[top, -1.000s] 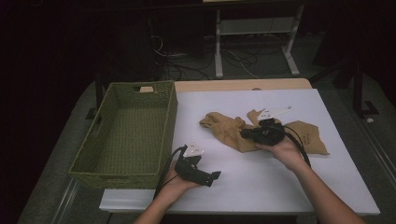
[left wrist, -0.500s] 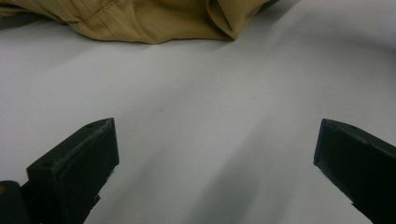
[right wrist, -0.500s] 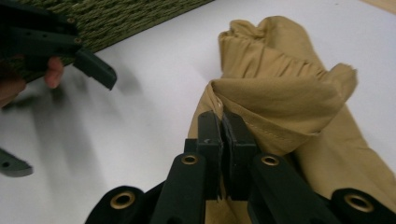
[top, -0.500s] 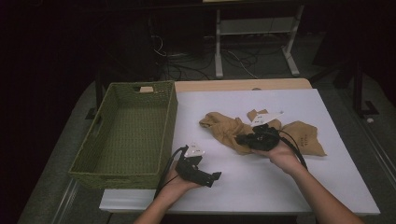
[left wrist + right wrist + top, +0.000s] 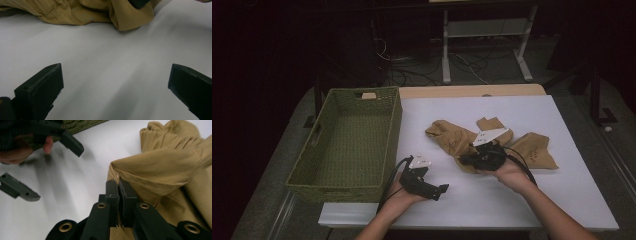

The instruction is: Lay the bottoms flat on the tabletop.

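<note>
A crumpled tan garment (image 5: 446, 134) lies on the white table (image 5: 512, 200), right of centre. My right gripper (image 5: 466, 161) rests at the garment's near edge, and its jaws are shut on a stitched hem of the tan garment (image 5: 162, 162) at the fingertips (image 5: 118, 183). My left gripper (image 5: 439, 191) sits low over the table near the front edge, just right of the basket. Its jaws (image 5: 116, 72) stand wide open over bare white surface, with the garment (image 5: 75, 12) a short way ahead of them. The left gripper (image 5: 50, 167) also shows open in the right gripper view.
A green woven basket (image 5: 394, 130) with nothing visible inside stands on the left half of the table, its handle slot at the far end. Beyond the table is a dark floor with cables and a white frame (image 5: 484, 30).
My right gripper has moved toward the person and a little left, pulling the pinched edge of the garment with it. The left gripper has stayed put.
</note>
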Demonstrator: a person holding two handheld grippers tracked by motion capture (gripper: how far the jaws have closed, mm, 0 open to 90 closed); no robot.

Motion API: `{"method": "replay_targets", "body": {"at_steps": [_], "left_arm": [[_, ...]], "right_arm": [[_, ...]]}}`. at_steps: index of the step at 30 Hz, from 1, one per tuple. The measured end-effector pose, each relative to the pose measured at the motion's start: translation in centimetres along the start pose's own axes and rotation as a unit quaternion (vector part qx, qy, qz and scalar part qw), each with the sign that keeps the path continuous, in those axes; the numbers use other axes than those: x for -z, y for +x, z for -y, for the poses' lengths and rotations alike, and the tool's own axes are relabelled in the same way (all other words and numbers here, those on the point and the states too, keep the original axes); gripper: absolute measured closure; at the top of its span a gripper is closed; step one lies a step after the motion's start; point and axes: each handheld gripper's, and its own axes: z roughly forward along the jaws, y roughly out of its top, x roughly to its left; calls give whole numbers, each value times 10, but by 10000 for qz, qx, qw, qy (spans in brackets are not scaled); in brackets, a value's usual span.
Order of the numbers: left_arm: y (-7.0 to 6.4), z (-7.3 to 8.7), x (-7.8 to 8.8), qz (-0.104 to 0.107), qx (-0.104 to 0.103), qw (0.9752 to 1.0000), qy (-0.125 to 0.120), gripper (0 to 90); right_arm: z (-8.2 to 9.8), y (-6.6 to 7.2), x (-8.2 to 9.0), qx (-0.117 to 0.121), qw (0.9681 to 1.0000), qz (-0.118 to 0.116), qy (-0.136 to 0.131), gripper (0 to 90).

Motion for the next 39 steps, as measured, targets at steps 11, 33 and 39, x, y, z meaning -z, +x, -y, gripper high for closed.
{"method": "replay_targets", "body": {"at_steps": [11,33,39], "left_arm": [[0,0,-1,-1,15,10000,17,3],[0,0,4,0,46,10000,-71,3],[0,0,5,-9,46,9999,-96,2]], "right_arm": [[8,7,-4,129,9995,-201,198,860],[18,16,-13,273,9961,-616,570,858],[20,19,-14,329,9950,-685,651,857]]}}
